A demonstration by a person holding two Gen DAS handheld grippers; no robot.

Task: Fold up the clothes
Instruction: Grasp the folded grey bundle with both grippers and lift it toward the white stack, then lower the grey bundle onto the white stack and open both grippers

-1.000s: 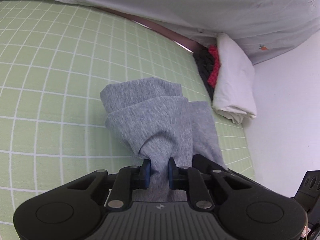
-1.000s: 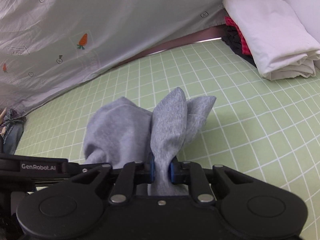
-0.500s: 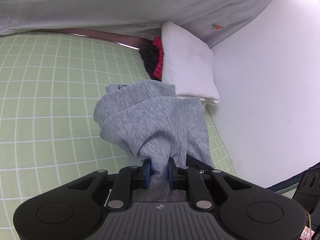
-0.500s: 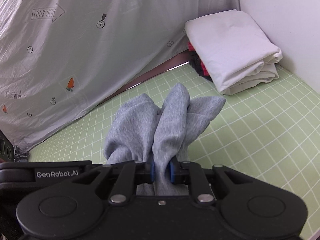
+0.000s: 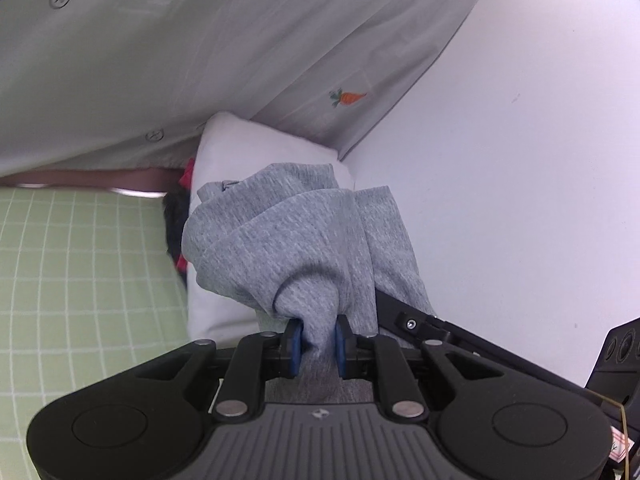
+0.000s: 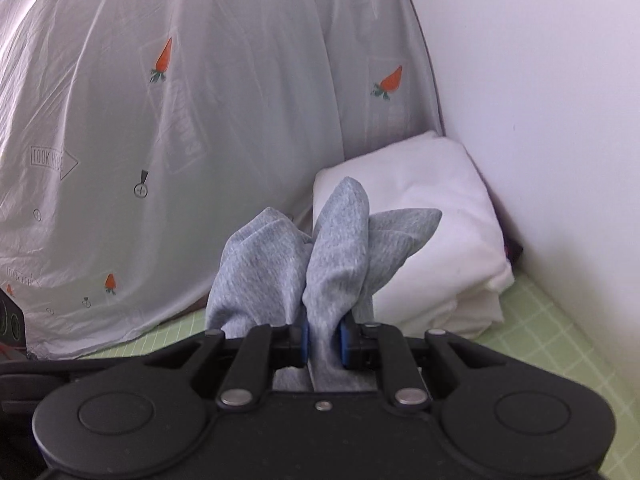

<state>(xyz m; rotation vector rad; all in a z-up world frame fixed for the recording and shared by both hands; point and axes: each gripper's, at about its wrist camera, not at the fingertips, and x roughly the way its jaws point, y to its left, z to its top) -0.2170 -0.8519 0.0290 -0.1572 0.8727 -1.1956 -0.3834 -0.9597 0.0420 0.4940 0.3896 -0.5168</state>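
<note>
A folded grey knit garment hangs bunched between both grippers, lifted off the green grid mat. My left gripper is shut on one bunch of its cloth. In the right wrist view the same grey garment rises in folds from my right gripper, which is shut on it. The garment sits just in front of a stack of folded clothes topped by a white piece in the corner. The garment's lower part is hidden behind the gripper bodies.
The stack holds a white fold over red and black items. A white sheet with carrot prints hangs at the back. A plain white wall closes the right side. The other gripper's arm crosses at lower right.
Both grippers carried the grey garment up and toward the corner. The white stack has come much closer and the mat has dropped out of most of the view.
</note>
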